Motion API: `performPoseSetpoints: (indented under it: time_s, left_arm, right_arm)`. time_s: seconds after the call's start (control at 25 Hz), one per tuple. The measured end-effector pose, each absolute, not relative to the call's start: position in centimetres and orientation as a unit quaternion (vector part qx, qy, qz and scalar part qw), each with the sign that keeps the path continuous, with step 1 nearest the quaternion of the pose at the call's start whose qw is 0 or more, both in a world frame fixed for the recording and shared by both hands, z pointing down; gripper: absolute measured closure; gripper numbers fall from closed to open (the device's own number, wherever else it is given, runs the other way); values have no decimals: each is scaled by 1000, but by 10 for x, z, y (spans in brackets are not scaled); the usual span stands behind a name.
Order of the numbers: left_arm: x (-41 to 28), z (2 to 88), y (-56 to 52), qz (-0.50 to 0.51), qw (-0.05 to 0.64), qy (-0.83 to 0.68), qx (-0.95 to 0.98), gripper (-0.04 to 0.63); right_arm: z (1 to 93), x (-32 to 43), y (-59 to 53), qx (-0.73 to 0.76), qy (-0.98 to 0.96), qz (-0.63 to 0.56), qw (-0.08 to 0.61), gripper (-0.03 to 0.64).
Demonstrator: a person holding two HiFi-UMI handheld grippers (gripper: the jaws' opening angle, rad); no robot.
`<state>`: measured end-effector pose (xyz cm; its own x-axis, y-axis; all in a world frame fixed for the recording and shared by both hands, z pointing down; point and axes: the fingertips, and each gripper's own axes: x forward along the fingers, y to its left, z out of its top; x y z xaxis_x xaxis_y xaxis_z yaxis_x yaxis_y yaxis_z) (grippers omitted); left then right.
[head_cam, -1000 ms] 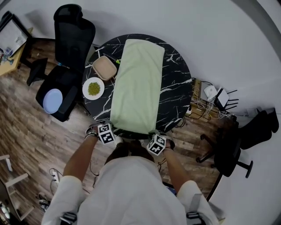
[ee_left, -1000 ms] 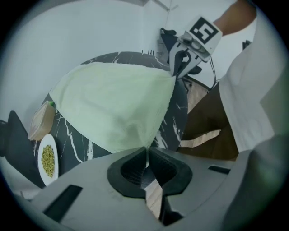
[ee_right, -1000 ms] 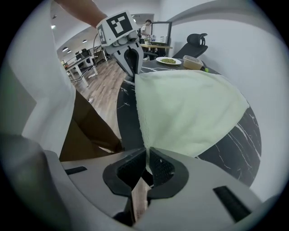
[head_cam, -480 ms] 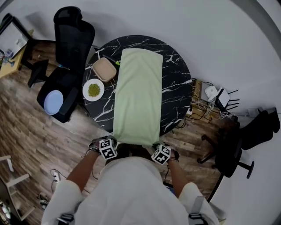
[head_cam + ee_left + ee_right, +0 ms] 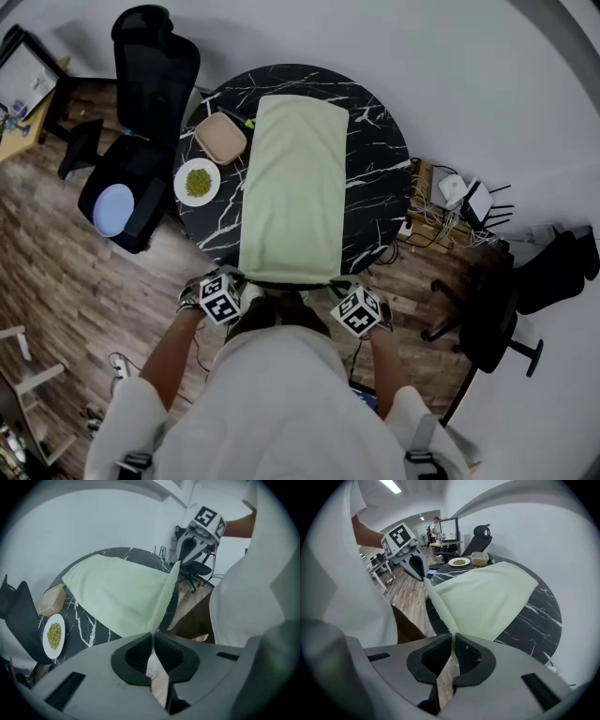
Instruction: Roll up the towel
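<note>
A pale green towel [image 5: 295,187] lies lengthwise across the round black marble table [image 5: 375,187], its near edge lifted off the table's front rim. My left gripper [image 5: 236,281] is shut on the towel's near left corner [image 5: 154,625]. My right gripper [image 5: 339,286] is shut on the near right corner [image 5: 451,630]. Between the two grippers the towel's near hem [image 5: 166,592] is stretched taut in the air. In the left gripper view the right gripper [image 5: 197,541] shows at the hem's far end; in the right gripper view the left gripper [image 5: 410,555] does.
A white plate of green food [image 5: 198,183] and a beige lidded box [image 5: 221,139] stand on the table left of the towel. A black office chair [image 5: 141,112] with a blue disc [image 5: 113,208] on its seat is at the left. Cables and white devices [image 5: 459,197] lie at the right.
Both grippers have risen and pulled back toward me with the towel's near corners. The near edge, which hung over the table's front rim, is now lifted and taut.
</note>
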<state>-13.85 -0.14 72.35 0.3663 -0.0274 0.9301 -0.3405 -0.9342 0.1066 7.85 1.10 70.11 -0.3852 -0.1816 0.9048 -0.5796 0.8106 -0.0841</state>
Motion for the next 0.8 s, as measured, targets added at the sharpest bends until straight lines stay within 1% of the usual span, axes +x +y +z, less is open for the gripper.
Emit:
performPoseSetpoints:
  time_s: [0.32,0.36,0.4,0.44,0.48,0.52,0.68,0.8]
  left_arm:
    - [-127,722,-80,560,116,-170,803,580]
    - [-126,724,-87,562,114,-178,800,578]
    - [-125,725,-94,562,114,-186,798,578]
    - [-124,725,-99,558,115,-196,798,533]
    - [-123,725,-103,552,119,-206,800,419]
    - [-121,723,-105,543,123,-215,802,357]
    - [-123,723,-98,531,126,-229,806,327]
    - [-127,729,-84,538,127,-222,803,325]
  right_arm:
    - [707,85,-68,268,-802,163,509,600]
    - [710,85,-75,275,-800,157,510,597]
    - [712,85,-81,283,-798,151,509,580]
    - [713,85,-86,292,-797,145,508,531]
    - [713,85,-89,301,-796,139,506,488]
    - [712,86,-91,310,-796,132,503,476]
    - [708,88,-82,322,-796,111,501,471]
    - [717,87,-60,292,-798,114,514,471]
